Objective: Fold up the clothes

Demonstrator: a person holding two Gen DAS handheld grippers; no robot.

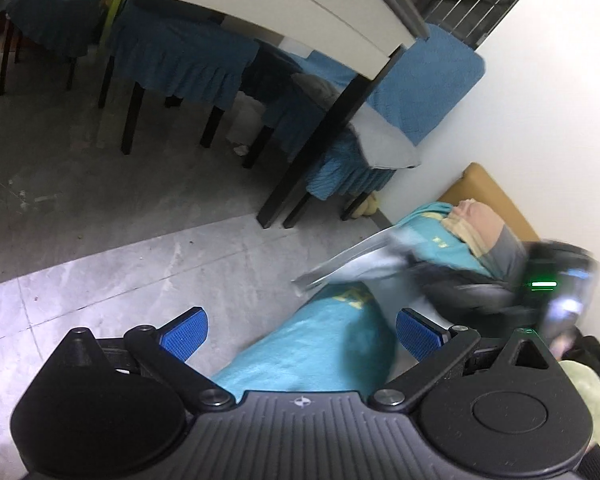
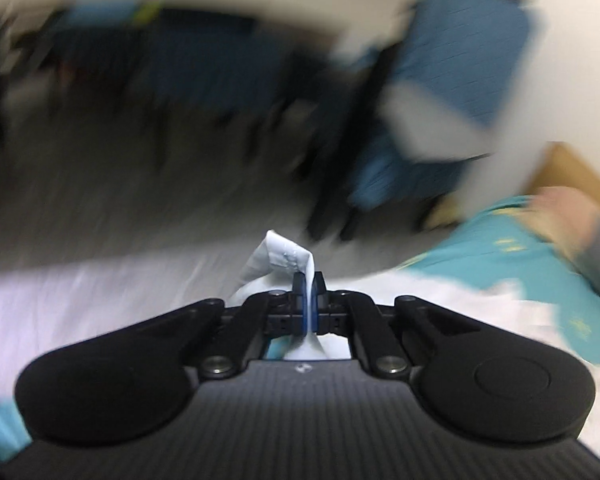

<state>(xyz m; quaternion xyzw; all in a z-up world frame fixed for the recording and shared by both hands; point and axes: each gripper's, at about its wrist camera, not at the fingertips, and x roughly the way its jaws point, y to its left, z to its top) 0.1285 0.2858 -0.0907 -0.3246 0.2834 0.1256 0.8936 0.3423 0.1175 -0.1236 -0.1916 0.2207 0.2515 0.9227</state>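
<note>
My left gripper (image 1: pixel 298 332) is open, its blue pads (image 1: pixel 186 334) spread wide, with nothing between them. Below it lies teal cloth with yellow print (image 1: pixel 320 344). My right gripper (image 2: pixel 309 280) is shut on a fold of a light blue-white garment (image 2: pixel 280 258), which sticks up past the fingertips. In the left wrist view the right gripper (image 1: pixel 540 284) shows blurred at the right, and the pale garment (image 1: pixel 348 264) trails leftward from it. The right wrist view is heavily motion-blurred.
A white table (image 1: pixel 260 4) with a black leg (image 1: pixel 324 140) stands ahead. Chairs with blue covers (image 1: pixel 180 60) sit under it. A pile of clothes (image 1: pixel 476 228) lies on a tan surface against the white wall. The floor is grey tile.
</note>
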